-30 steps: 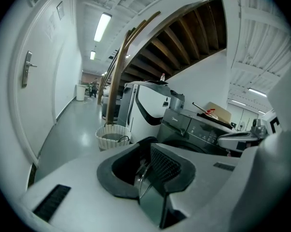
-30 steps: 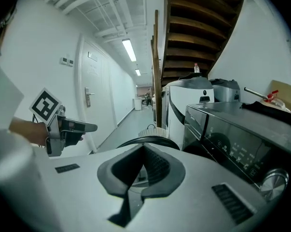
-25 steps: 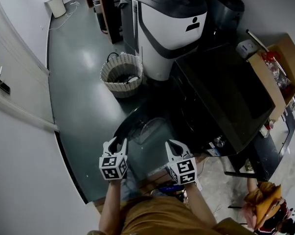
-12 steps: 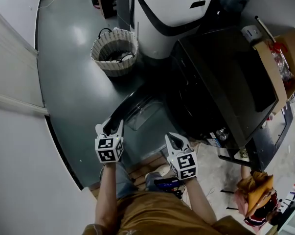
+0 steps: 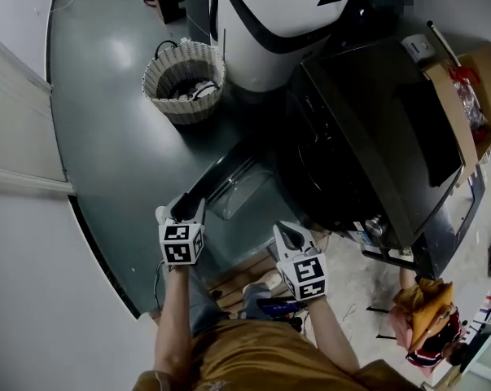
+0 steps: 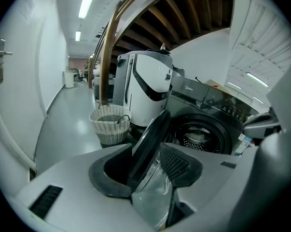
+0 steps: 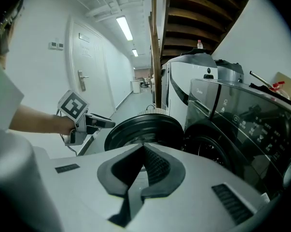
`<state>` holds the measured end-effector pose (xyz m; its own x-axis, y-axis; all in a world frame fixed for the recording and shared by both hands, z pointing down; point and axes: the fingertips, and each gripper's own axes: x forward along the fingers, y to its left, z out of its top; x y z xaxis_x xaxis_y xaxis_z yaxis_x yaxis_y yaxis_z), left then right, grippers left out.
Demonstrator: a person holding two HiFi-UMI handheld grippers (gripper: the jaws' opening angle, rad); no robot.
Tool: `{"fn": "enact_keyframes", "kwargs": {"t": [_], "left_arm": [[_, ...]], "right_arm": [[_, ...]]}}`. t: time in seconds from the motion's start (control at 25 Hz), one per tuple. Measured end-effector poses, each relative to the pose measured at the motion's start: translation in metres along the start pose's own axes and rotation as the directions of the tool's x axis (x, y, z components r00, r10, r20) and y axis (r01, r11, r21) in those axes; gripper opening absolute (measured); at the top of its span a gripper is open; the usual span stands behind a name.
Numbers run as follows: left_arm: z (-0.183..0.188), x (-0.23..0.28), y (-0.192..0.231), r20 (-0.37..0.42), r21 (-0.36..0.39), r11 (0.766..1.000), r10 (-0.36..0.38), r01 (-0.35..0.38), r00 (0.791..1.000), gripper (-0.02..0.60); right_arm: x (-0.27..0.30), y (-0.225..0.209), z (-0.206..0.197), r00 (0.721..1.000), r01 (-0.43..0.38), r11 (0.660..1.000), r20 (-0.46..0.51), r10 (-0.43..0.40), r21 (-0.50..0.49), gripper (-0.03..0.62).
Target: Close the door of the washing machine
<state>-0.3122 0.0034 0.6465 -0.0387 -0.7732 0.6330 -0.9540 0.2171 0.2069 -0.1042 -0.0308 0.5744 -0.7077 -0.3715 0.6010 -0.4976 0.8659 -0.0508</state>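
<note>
Washing machine (image 5: 367, 129): dark front-loader, its round opening uncovered and the drum (image 6: 199, 135) visible inside.
Door (image 5: 229, 177): swung wide open, standing out from the machine's front.
Left gripper (image 5: 180, 210): at the door's outer edge, away from the machine; jaws opening, with the door's rim between them (no firm pinch shows).
Right gripper (image 5: 290, 236): low before the machine's front, just beside the door; jaws pressed together, nothing in them.
Wicker basket (image 5: 184, 80): on the floor beyond the door, by the white appliance (image 5: 278, 23) next to the machine.
</note>
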Motion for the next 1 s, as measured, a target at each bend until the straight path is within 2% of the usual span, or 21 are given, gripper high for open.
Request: {"fn": "enact_keyframes", "kwargs": {"t": [0.6,1.0], "left_arm": [[-0.021,0.028,0.016,-0.087,0.026,0.996,-0.084,0.086,0.993,0.201],[-0.022,0.037,0.018,-0.104,0.015,0.997,-0.075,0.077,0.992,0.196]], "right_arm": [[0.033,0.015,-0.005,0.999,-0.022,1.0,-0.044,0.022,0.007,0.012],[0.028,0.01,-0.008,0.999,-0.001,1.0,-0.052,0.001,0.014,0.012]]}}
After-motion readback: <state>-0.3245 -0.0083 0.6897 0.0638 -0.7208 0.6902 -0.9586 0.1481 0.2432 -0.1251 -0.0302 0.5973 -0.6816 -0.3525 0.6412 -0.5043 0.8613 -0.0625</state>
